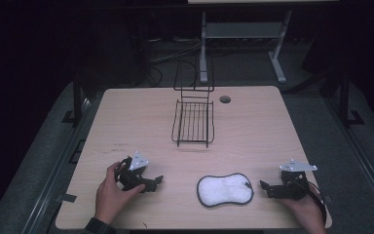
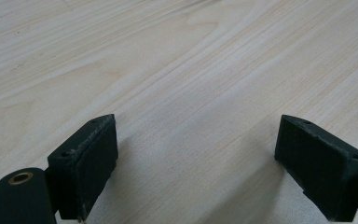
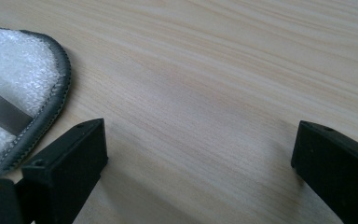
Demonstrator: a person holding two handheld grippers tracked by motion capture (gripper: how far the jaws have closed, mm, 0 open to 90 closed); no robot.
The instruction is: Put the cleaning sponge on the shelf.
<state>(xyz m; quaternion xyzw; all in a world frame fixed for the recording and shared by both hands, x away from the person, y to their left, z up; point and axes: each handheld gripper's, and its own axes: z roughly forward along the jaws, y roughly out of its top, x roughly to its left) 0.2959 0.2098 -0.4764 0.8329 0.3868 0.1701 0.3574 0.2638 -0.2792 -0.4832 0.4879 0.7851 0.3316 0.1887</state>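
High view: the white pad (image 1: 224, 189) lies on the table (image 1: 126, 122) just inward of the right gripper (image 1: 268, 187), long axis running toward it; left gripper (image 1: 153, 184) sits farther off — the right is likely the picker.
Left gripper view: jaws apart over bare wood.
Right gripper view: jaws wide, empty — pad's grey-bound edge (image 3: 58, 88) beside one jaw.

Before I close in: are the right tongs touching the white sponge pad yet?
Apart. In the high view, bare table separates the right tongs from the white sponge pad; jaws open, nothing between.
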